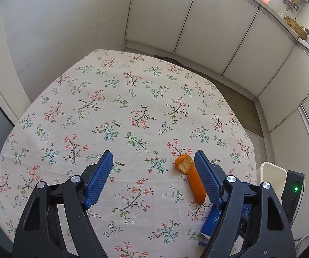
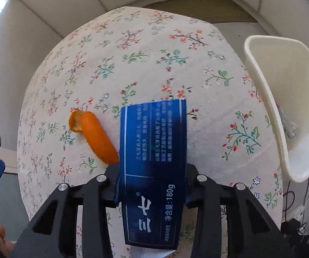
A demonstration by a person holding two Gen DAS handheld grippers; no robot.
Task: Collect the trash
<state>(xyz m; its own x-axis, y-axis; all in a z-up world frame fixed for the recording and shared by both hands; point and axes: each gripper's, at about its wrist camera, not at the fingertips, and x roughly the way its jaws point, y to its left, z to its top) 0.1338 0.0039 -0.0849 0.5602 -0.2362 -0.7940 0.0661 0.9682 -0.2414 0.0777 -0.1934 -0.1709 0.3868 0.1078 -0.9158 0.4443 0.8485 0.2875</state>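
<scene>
A strip of orange peel (image 1: 194, 182) lies on the floral tablecloth (image 1: 122, 111). My left gripper (image 1: 153, 153) hovers open over the cloth, and the peel lies just inside its right finger, apart from the pads. In the right wrist view, my right gripper (image 2: 152, 167) is shut on a blue cardboard box (image 2: 154, 161) with white print, which hides the fingertips. The orange peel (image 2: 98, 137) lies just left of that box. Part of the blue box (image 1: 215, 217) shows behind the left gripper's right finger.
A white plastic bin (image 2: 294, 81) stands off the table's right edge, with some clear wrapping (image 2: 287, 124) inside; the white bin (image 1: 271, 176) also shows at the right. White cabinets (image 1: 208, 28) line the far side. Cables (image 2: 292, 206) lie on the floor.
</scene>
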